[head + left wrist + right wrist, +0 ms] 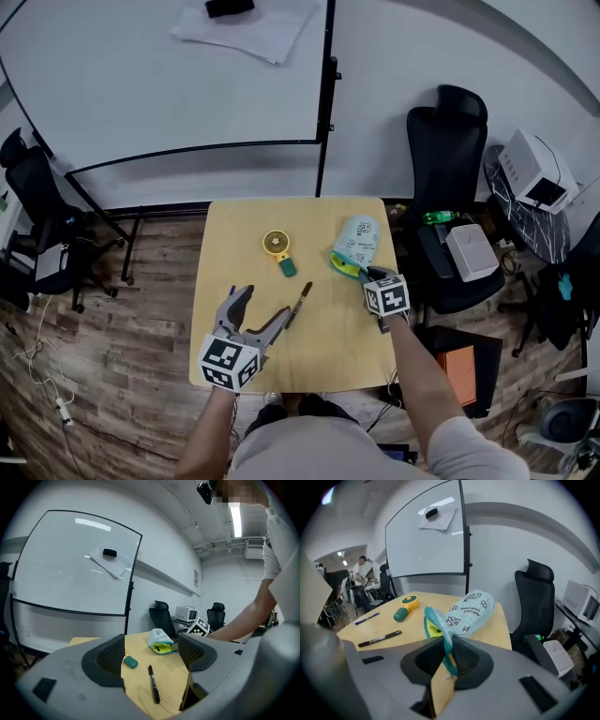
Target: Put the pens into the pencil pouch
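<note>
1. Room check: the table (225, 234) is showing bare wood over its far-left part and along the front edge. An office chair (450, 187) is standing just off the right edge, and a whiteboard (169, 75) is rising behind the far edge.
2. The pouch (358, 239) is lying near the right edge, approx. mid-depth. There's open wood between it and the black pen (298, 305), which is lying centre-front, touching nothing.
3. A fan (277, 248), yellow w/ a green handle, is sitting left of the pouch, between the black pen and the far edge.
4. Pouch look: pale blue fabric w/ dark doodle print and a teal zip rim. The mouth is gaping toward the person, w/ yellow-green lining showing inside.
5. The R gripper (370, 274) is reaching in from the front-right corner on a forearm (412, 375). Its jaws are clenched on the pouch's teal rim, w/ the fabric pinched upright between them. The pouch body is resting on the wood beyond.
6. The L gripper (268, 300) is working over the front-left area, aiming diagonally toward the centre. Its jaws are spread wide w/ nothing between them. The black pen is lying just past the tips, in line w/ the gap.
7. The R gripper view is also catching a blue pen (367, 618) near the left edge, beyond the black one.
</note>
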`<move>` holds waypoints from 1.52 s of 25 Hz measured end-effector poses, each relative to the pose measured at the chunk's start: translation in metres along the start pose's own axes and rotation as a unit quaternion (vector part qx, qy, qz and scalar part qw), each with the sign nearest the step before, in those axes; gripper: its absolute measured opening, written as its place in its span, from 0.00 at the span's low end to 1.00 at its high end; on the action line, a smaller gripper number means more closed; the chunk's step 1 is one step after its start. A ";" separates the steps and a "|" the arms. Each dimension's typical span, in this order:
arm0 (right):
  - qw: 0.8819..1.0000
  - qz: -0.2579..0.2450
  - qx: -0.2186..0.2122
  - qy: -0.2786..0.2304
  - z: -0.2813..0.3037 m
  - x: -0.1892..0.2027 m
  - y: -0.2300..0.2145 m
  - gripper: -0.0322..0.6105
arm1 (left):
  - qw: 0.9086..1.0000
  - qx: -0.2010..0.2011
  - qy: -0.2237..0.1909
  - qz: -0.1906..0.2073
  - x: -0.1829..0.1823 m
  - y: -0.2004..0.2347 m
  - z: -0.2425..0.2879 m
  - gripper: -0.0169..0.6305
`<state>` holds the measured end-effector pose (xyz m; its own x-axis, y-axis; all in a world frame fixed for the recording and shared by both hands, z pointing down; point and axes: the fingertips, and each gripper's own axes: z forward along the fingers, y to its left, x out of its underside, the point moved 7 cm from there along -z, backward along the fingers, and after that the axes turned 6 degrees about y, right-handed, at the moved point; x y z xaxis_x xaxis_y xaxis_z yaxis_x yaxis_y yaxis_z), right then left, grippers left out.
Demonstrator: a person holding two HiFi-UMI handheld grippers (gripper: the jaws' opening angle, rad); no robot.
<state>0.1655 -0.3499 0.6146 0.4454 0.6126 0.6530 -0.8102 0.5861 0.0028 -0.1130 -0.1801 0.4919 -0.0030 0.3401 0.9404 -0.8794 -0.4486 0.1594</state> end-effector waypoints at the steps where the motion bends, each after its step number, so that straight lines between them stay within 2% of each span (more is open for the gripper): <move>1: 1.000 0.010 -0.005 -0.011 -0.005 -0.003 0.000 0.13 | 1.000 0.000 0.000 -0.001 0.000 0.001 0.000 0.55; 9: 0.994 0.055 -0.032 -0.086 -0.055 -0.032 0.001 0.12 | 1.000 0.023 0.005 0.006 0.003 -0.002 0.006 0.55; 17: 0.984 0.087 -0.048 -0.151 -0.113 -0.042 0.016 0.12 | 0.999 0.047 0.008 0.010 0.009 -0.010 0.003 0.55; 27: 0.982 0.092 -0.052 -0.155 -0.143 -0.022 0.049 0.12 | 0.997 0.063 0.048 0.013 0.033 -0.014 0.004 0.55; 34: 0.983 0.096 -0.053 -0.149 -0.146 -0.013 0.061 0.12 | 0.992 0.075 0.099 0.019 0.059 -0.014 0.021 0.55; 38: 0.984 0.092 -0.051 -0.145 -0.150 -0.008 0.068 0.12 | 0.986 0.077 0.146 0.022 0.078 -0.013 0.038 0.55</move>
<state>0.1644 -0.2357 0.4959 0.1547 0.5456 0.8236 -0.8180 0.5383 -0.2030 -0.0838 -0.1796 0.5745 -0.1967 0.5298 0.8250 -0.7920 -0.5819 0.1848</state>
